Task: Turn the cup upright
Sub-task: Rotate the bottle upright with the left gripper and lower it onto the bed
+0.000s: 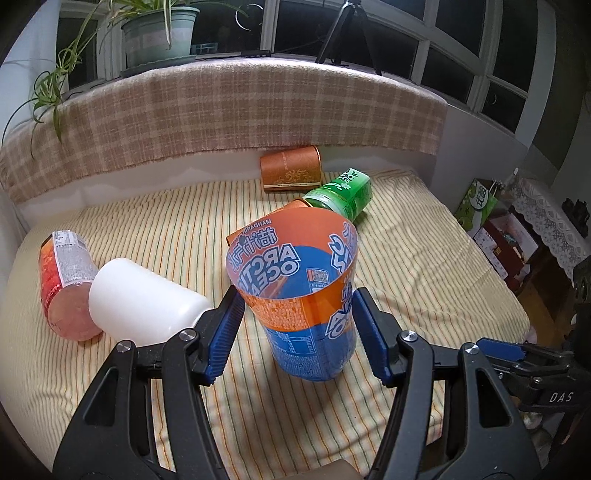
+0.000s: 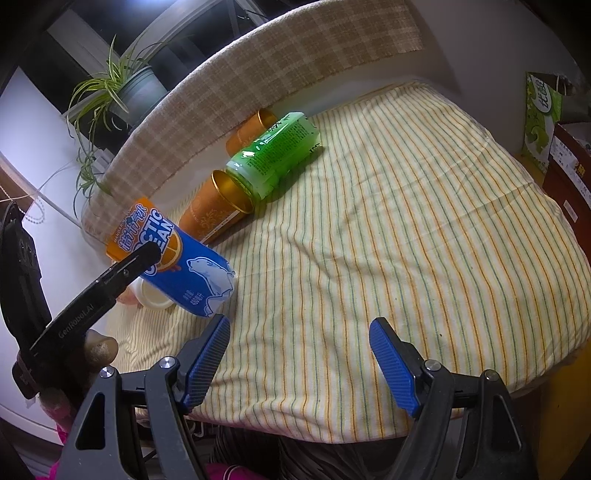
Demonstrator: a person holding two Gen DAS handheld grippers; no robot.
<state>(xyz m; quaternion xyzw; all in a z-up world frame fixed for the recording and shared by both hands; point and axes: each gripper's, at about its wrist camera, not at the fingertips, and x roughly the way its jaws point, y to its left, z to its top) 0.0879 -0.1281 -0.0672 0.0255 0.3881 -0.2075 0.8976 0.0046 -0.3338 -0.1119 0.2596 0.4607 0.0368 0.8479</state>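
The cup (image 1: 295, 291) is a cut-off blue and orange Arctic Ocean bottle. In the left wrist view it stands upright on the striped cloth (image 1: 424, 266), open end up. My left gripper (image 1: 297, 321) is open, its blue pads on either side of the cup with small gaps. In the right wrist view the same cup (image 2: 184, 266) shows at the left with the left gripper's black finger (image 2: 122, 273) across it. My right gripper (image 2: 299, 350) is open and empty over the cloth's near edge.
A white cup (image 1: 144, 302) and a pink bottle (image 1: 66, 284) lie on their sides at left. A green bottle (image 1: 343, 195) and orange tins (image 1: 290, 168) lie at the back. A checked blanket (image 1: 221, 114) and potted plant (image 1: 159, 33) stand behind. Boxes (image 1: 495, 236) sit beyond the right edge.
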